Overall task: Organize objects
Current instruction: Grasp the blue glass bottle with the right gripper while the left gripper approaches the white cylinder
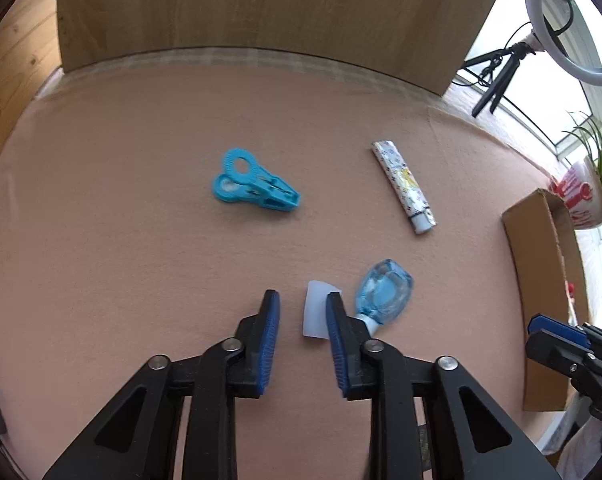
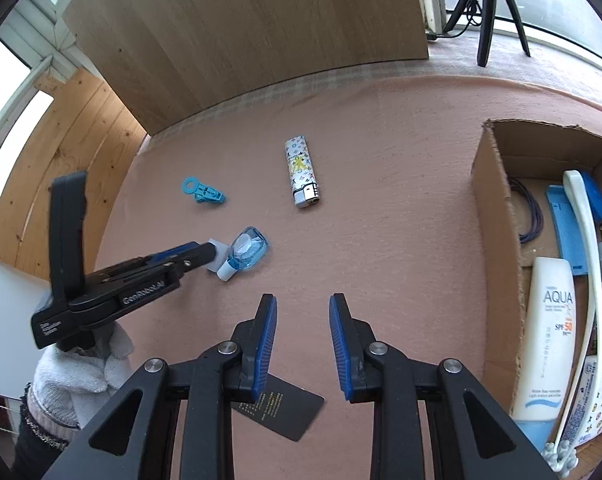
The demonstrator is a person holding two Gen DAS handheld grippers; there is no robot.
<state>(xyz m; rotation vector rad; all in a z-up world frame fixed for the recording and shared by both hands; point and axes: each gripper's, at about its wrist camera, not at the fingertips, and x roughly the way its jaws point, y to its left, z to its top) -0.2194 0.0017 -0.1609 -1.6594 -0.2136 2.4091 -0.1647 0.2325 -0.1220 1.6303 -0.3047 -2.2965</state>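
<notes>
**Camera Placement**

Left wrist view: mounted behind its fingers, angled down at the counter, close to the blue tape dispenser. Right wrist view: higher and farther back, facing the same way. Both views share the dispenser, lighter, blue clip and cardboard box.

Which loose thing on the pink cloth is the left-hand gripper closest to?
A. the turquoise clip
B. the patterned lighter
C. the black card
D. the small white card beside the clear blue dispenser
D: the left gripper has its open fingers right at the small white card, next to the clear blue dispenser; the clip and lighter lie farther off.
</notes>
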